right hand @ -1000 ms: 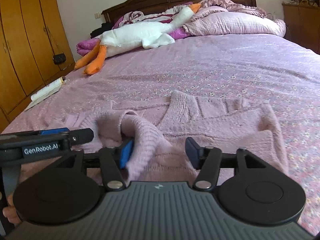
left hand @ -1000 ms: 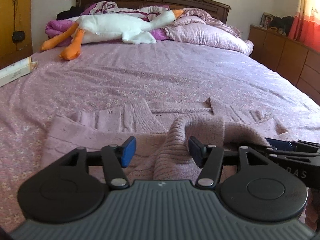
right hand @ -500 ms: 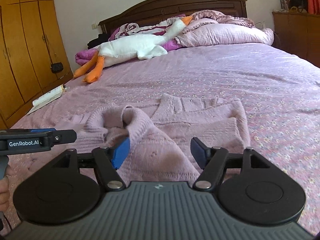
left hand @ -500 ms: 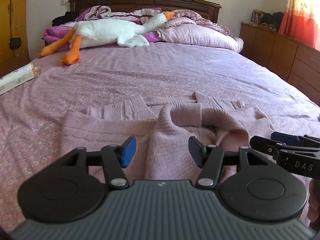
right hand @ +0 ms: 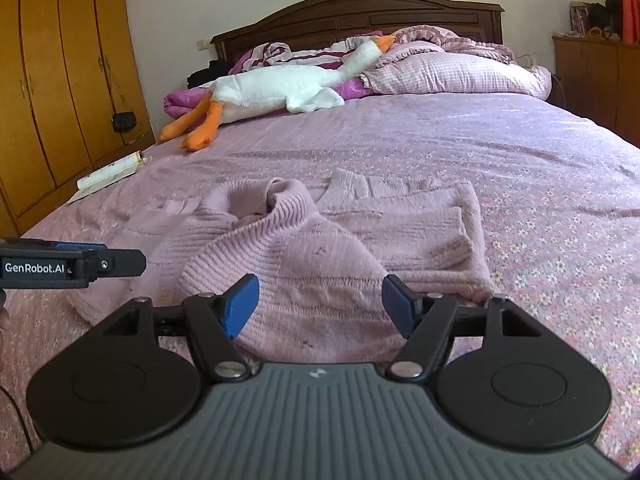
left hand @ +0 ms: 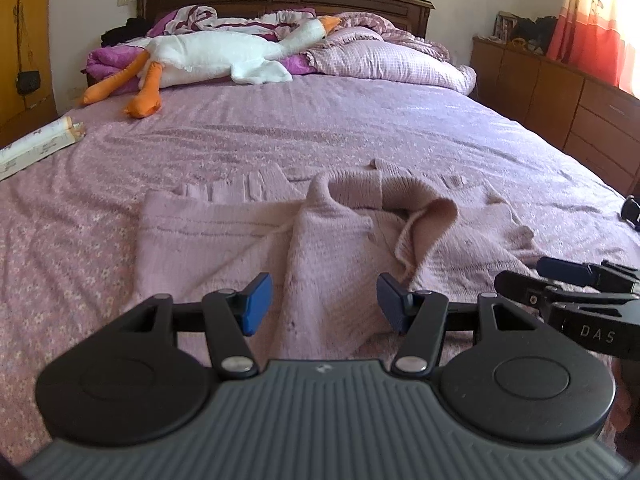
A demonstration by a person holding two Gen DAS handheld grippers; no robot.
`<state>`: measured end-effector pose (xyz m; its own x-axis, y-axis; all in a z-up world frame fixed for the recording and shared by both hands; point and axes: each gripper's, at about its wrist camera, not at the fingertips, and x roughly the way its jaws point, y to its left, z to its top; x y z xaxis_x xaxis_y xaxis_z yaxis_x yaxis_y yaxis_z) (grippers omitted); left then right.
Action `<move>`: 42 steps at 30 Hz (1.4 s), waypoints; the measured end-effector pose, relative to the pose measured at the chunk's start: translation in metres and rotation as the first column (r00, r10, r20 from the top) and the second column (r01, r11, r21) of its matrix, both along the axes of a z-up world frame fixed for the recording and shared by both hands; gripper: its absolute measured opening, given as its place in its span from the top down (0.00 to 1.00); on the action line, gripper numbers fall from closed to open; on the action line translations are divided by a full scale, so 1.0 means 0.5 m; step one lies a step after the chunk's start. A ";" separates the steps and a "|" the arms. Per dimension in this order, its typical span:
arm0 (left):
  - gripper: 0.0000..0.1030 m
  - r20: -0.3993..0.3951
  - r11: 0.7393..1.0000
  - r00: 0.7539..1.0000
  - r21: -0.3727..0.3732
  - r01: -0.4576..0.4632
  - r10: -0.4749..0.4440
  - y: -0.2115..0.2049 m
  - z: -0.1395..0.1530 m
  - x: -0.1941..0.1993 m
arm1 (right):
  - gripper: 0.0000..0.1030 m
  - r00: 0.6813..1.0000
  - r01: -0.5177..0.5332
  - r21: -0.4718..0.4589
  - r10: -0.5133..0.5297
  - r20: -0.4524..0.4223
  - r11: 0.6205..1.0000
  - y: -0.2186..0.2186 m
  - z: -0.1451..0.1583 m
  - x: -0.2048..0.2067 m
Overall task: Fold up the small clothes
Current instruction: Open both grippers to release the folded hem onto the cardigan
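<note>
Both grippers had drawn back from the pink knitted sweater (left hand: 328,240) since the earlier frames, in which the left one had the raised fold between its fingers and the right one had knit against its left pad; the fold now lay released on the garment. At this moment the left gripper (left hand: 323,300) hovered with its fingers spread wide and nothing between them, and the right gripper (right hand: 320,300) likewise stood released and empty. The sweater rested on the bed (left hand: 360,132), just ahead of both tools at 12 o'clock. Progress was judged partial: one side panel lay doubled over the body, but a ribbed cuff or collar still stood up in a loose loop at the middle, the far hem remained spread, and no compact bundle had been formed; flattening that loop and at least one further fold appeared outstanding. The left view alone showed the curtain (left hand: 592,20) and the sideboard (left hand: 560,92) at 2 o'clock, and the right tool's tips entering at 3 o'clock. The right view alone showed the wardrobe (right hand: 60,100) at 10 o'clock, the neat doubled edge of the sweater at 2 o'clock, and the left tool's body at 9 o'clock. A plush goose (right hand: 280,88) and a paper-wrapped roll (left hand: 36,148) lay well apart from the work.
</note>
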<state>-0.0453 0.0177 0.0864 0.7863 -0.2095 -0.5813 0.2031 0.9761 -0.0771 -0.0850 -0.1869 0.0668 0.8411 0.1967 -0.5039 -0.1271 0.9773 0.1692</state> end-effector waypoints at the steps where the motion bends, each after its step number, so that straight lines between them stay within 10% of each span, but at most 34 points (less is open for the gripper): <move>1: 0.42 -0.005 1.000 1.000 0.004 0.004 -0.004 -0.001 -0.002 -0.003 | 0.27 1.000 -0.002 -0.004 0.002 0.000 1.000 0.001 -0.001 -0.004; 31: 0.42 -0.062 0.997 0.998 0.065 0.032 -0.028 -0.011 -0.049 -0.051 | 0.23 0.998 -0.066 -0.065 0.064 -0.026 0.996 -0.003 -0.024 -0.049; 42: 0.42 -0.056 0.992 0.997 0.113 0.052 -0.046 -0.023 -0.065 -0.048 | 0.23 0.980 -0.193 -0.292 0.196 -0.019 0.937 0.063 -0.036 -0.046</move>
<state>-0.0695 0.0063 0.0538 0.7442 -0.1768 -0.6441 0.2496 0.9681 0.0227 -0.1079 -0.1552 0.0489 0.8065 0.2032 -0.5552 -0.3199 0.9397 -0.1209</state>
